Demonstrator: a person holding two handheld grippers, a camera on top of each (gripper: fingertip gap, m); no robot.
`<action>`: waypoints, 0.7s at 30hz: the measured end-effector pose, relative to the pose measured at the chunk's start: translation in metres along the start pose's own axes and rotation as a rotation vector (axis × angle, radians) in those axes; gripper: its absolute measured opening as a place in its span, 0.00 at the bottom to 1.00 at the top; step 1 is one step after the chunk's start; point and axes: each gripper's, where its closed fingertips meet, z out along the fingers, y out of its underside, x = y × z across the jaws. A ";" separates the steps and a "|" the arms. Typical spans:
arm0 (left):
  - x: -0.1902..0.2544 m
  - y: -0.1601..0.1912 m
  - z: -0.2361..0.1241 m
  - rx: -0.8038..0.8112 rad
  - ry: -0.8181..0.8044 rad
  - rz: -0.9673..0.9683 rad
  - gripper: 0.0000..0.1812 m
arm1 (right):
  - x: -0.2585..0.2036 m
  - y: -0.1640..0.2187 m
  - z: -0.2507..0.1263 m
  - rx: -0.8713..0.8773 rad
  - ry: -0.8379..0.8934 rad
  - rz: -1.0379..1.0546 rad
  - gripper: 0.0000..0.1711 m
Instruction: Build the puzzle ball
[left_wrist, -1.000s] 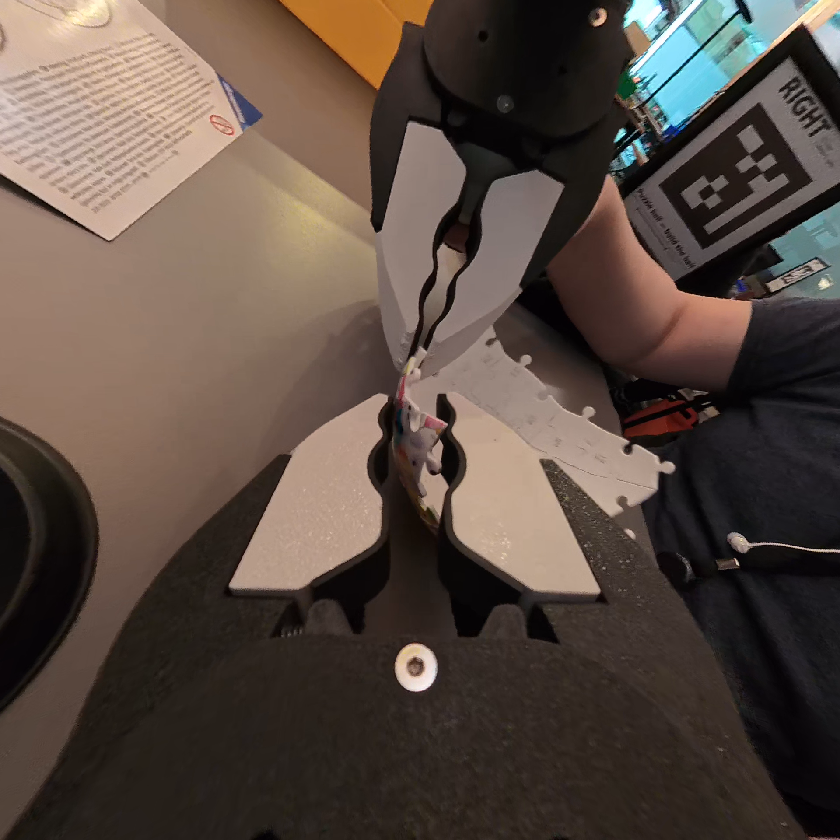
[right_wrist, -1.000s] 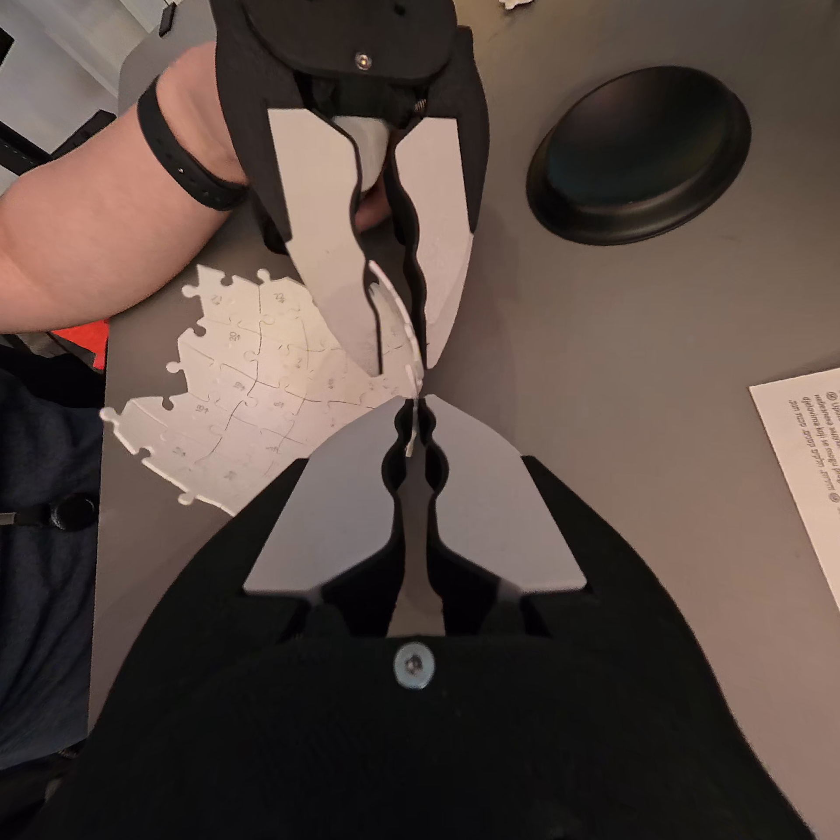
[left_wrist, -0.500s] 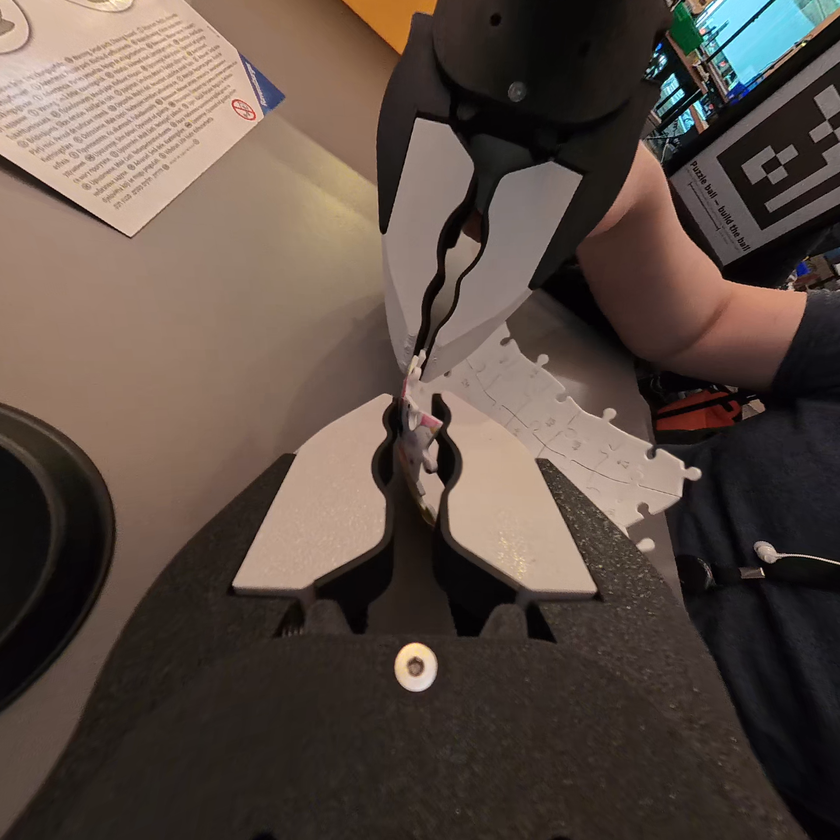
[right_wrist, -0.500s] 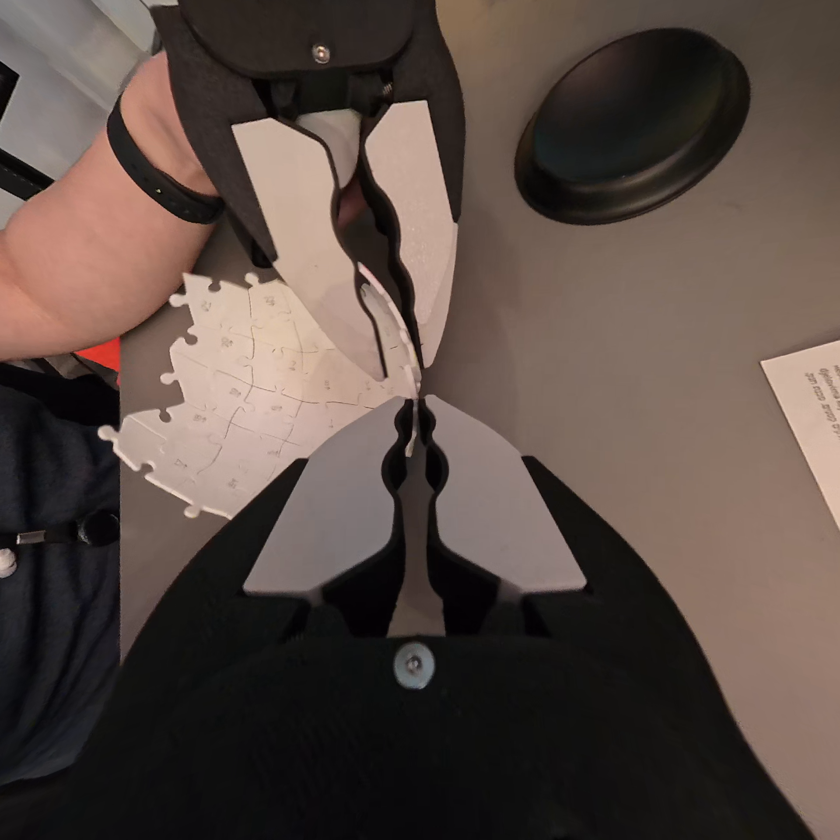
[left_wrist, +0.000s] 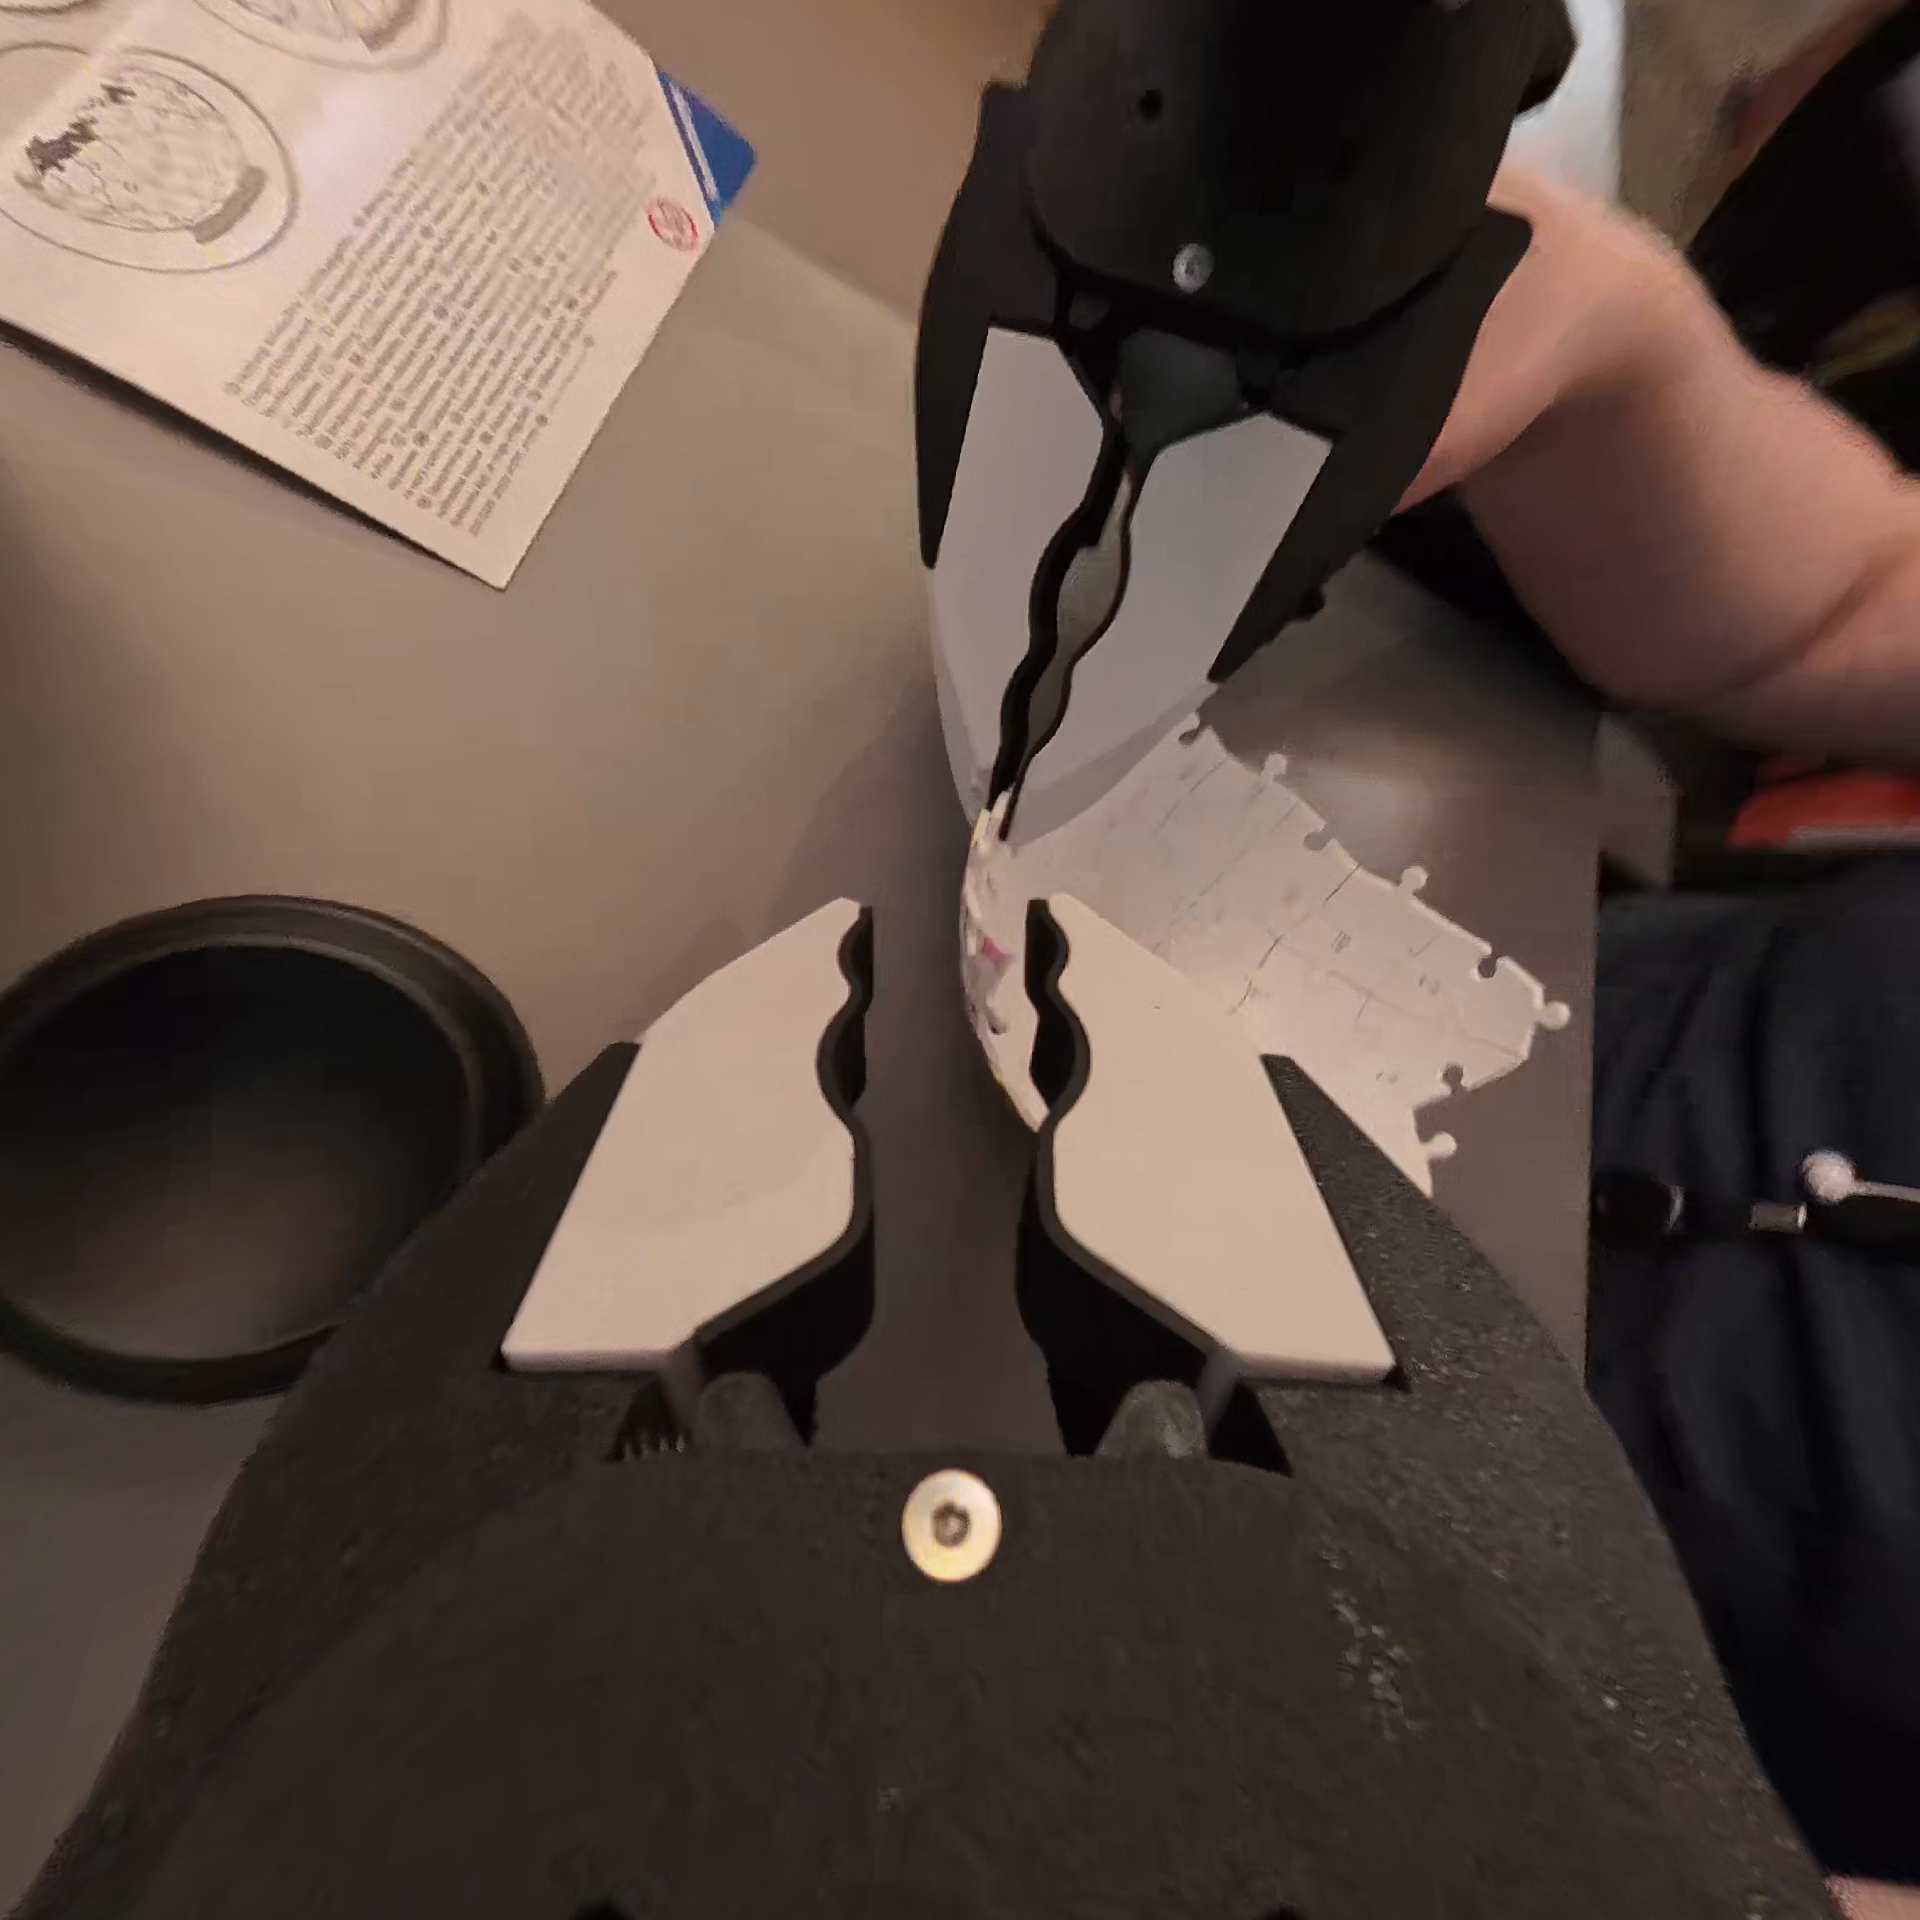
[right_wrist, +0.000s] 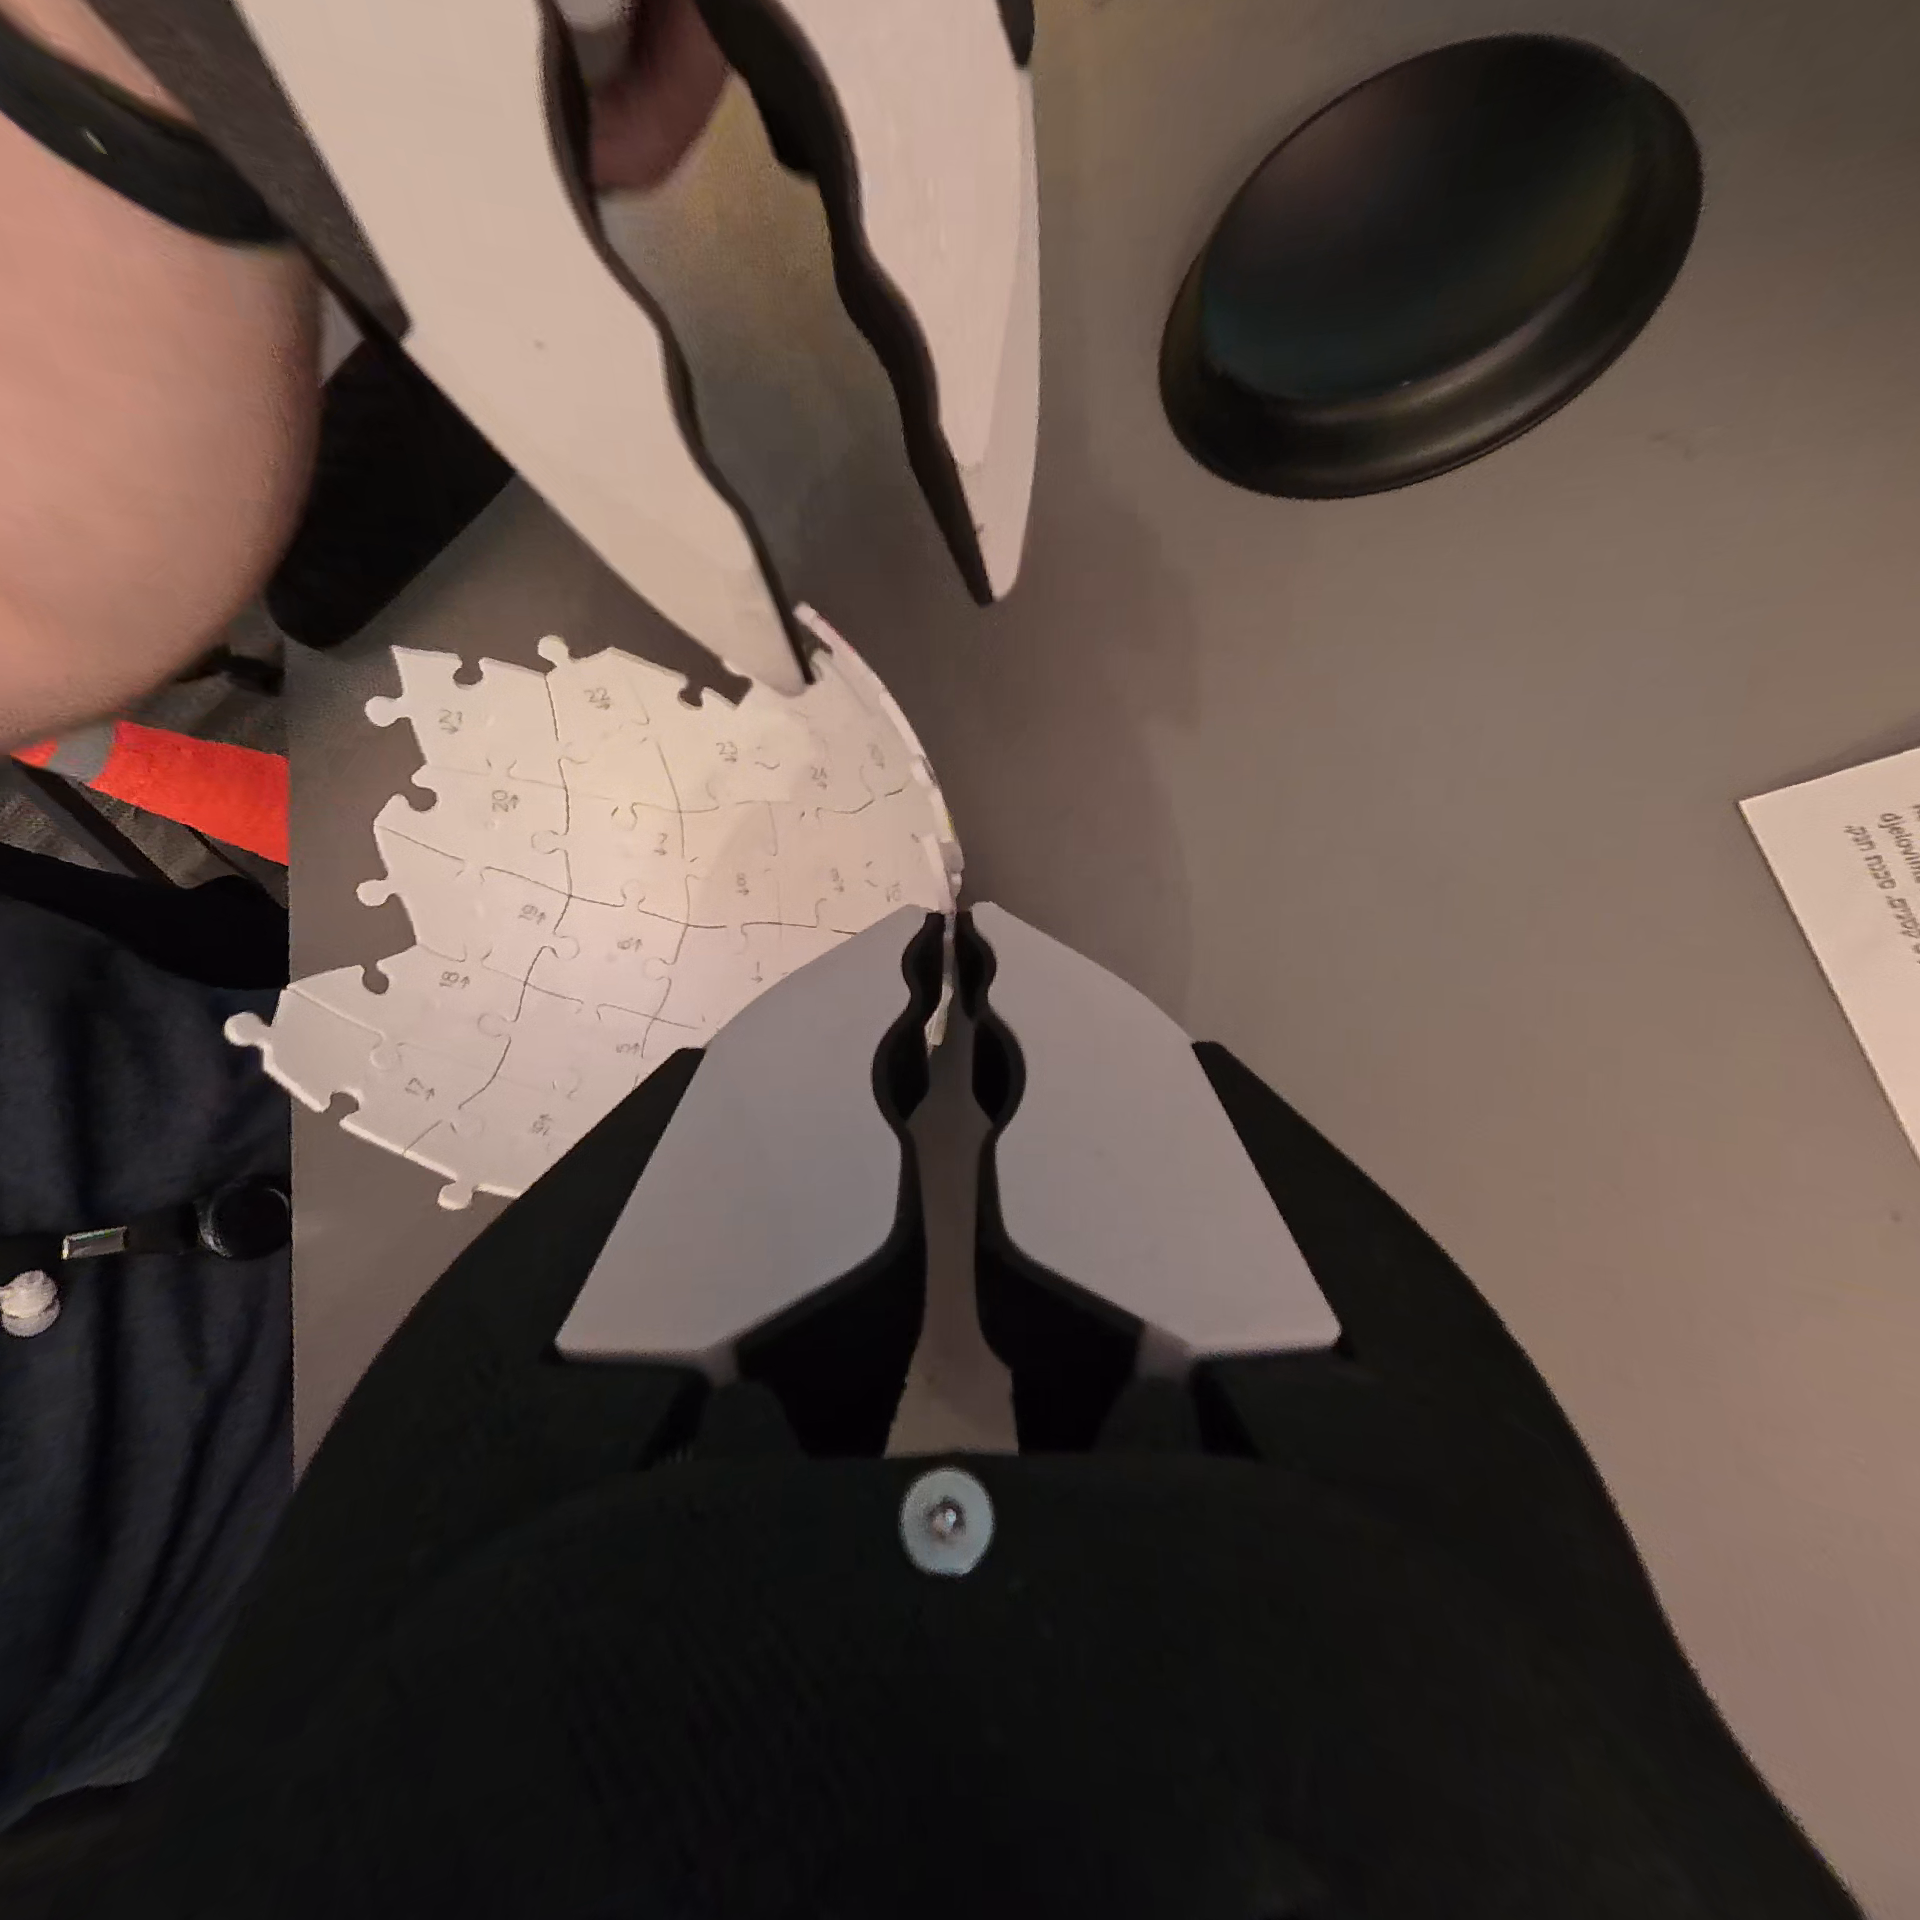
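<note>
One grey table (right_wrist: 1351, 727) carries everything: a black round dish (right_wrist: 1434, 260), an instruction sheet (left_wrist: 343, 270), and the curved, half-built puzzle ball shell (right_wrist: 623, 883), raised on edge. Smaller, the left gripper (left_wrist: 948, 925) gapes wide around its rim; the right gripper (right_wrist: 951, 920) pinches that rim narrowly. With only one hold, the shell could sag and joints pop apart.

My tongs (left_wrist: 945, 925): black textured bodies, white wavy-edged finger plates, one silver screw each; I wear dark sleeves.
</note>
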 end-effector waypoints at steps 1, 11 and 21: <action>0.002 -0.001 -0.001 -0.066 -0.015 0.031 0.15 | 0.000 0.000 0.000 -0.001 0.001 -0.002 0.02; 0.007 0.004 0.023 -0.472 0.008 0.225 0.16 | 0.000 0.000 -0.001 0.004 0.006 0.000 0.02; 0.008 0.006 0.032 -0.507 0.092 0.269 0.14 | 0.004 0.000 -0.004 0.031 -0.014 0.040 0.02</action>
